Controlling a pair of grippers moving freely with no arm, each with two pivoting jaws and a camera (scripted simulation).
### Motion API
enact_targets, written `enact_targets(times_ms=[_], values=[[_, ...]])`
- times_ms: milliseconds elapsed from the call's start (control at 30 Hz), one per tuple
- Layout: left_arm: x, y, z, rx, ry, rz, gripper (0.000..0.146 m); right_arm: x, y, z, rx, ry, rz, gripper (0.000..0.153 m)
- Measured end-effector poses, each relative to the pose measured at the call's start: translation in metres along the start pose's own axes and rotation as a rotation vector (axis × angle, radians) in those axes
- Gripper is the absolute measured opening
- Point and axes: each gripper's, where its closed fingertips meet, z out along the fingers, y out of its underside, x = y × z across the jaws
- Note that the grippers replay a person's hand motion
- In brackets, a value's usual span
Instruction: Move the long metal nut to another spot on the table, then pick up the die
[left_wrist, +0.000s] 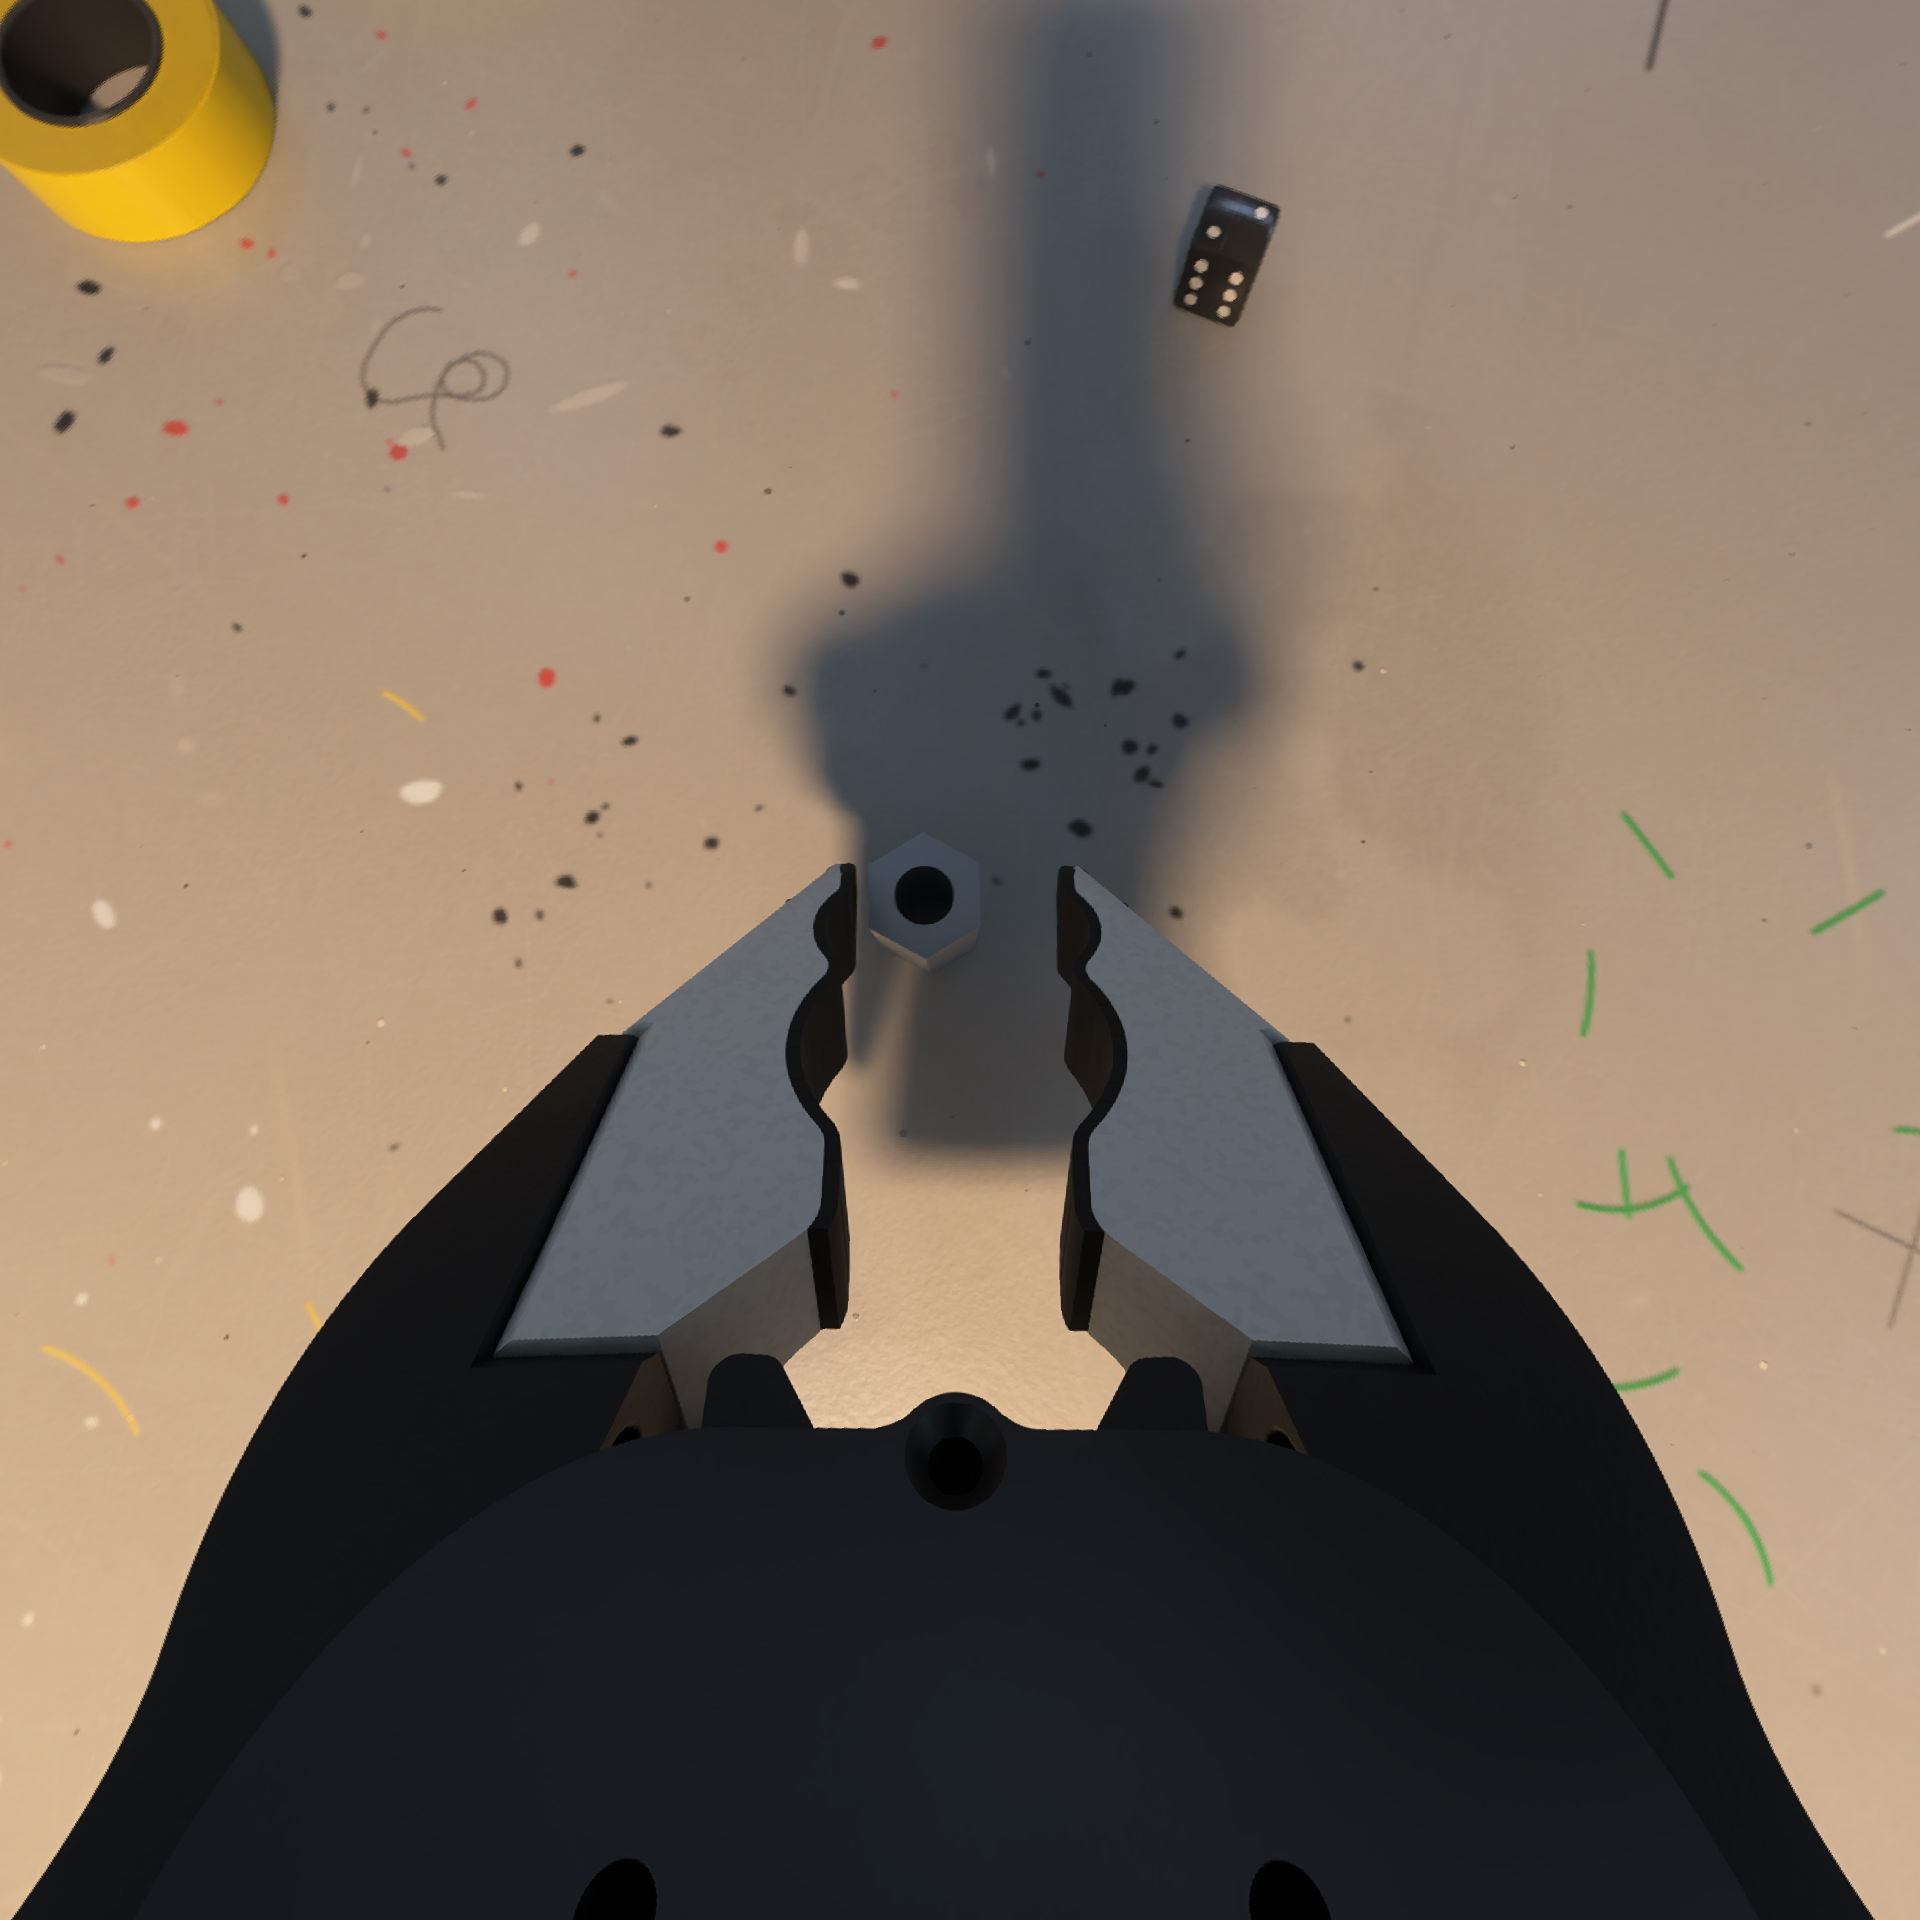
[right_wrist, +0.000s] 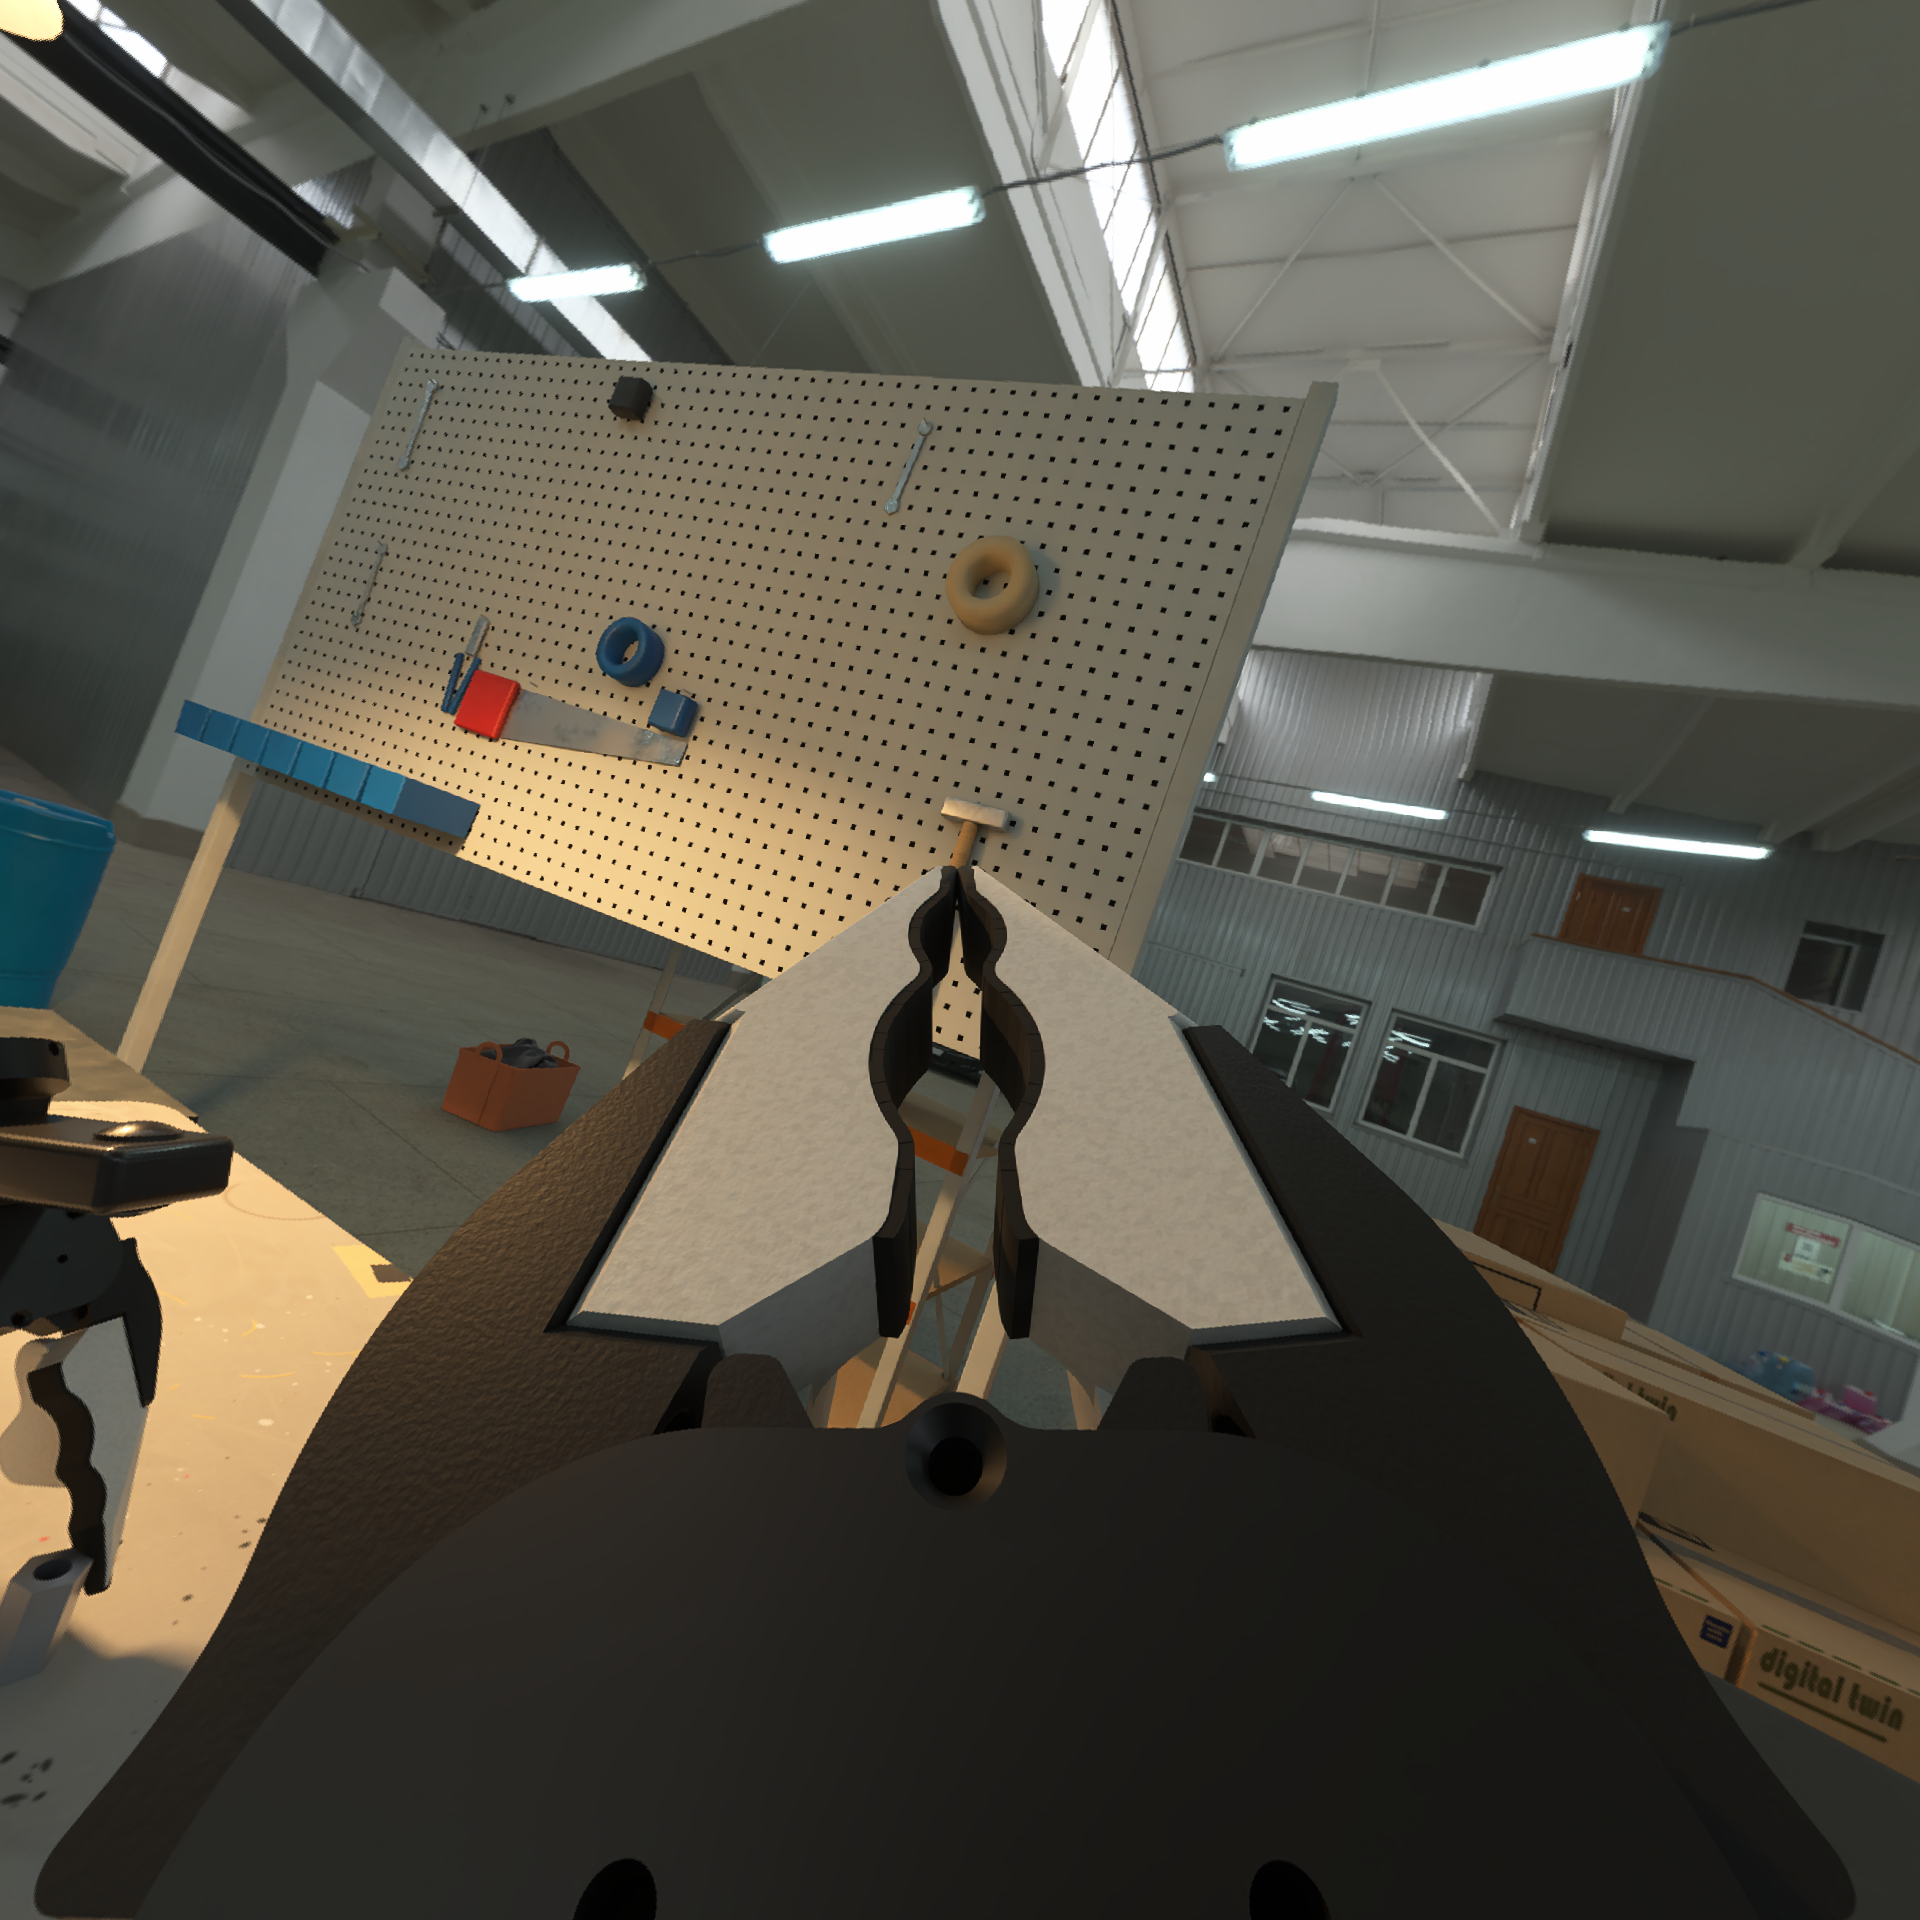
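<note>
The long metal nut (left_wrist: 924, 900) stands upright on the speckled table (left_wrist: 1455, 623), its hole facing up. My left gripper (left_wrist: 956, 896) is open and points down over it; the nut sits between the fingertips, close to the left finger (left_wrist: 837, 914), with a gap to the right one. The black die (left_wrist: 1224, 256) with white pips lies farther ahead to the right. In the right wrist view the left gripper (right_wrist: 73, 1434) hangs above the nut (right_wrist: 42, 1605) at the left edge. My right gripper (right_wrist: 957, 883) is shut and empty, raised and pointing at a pegboard.
A yellow tape roll (left_wrist: 135, 114) stands at the table's far left. Beyond the table a pegboard (right_wrist: 790, 665) holds tools, with a blue shelf (right_wrist: 322, 769), an orange basket (right_wrist: 509, 1086) on the floor and cardboard boxes (right_wrist: 1756, 1538) at the right.
</note>
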Motion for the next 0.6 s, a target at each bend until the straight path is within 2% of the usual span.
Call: enact_targets(times_ms=[300, 600], values=[[-0.0063, 0.0069, 0.0023, -0.044, -0.034, -0.019, 0.021, -0.0023, 0.0026, 0.002, -0.007, -0.008, 0.002, 0.0], [-0.0049, 0.0052, 0.0004, -0.032, -0.028, -0.009, 0.02, -0.0052, 0.0072, 0.0048, -0.022, -0.021, 0.008, 0.0]])
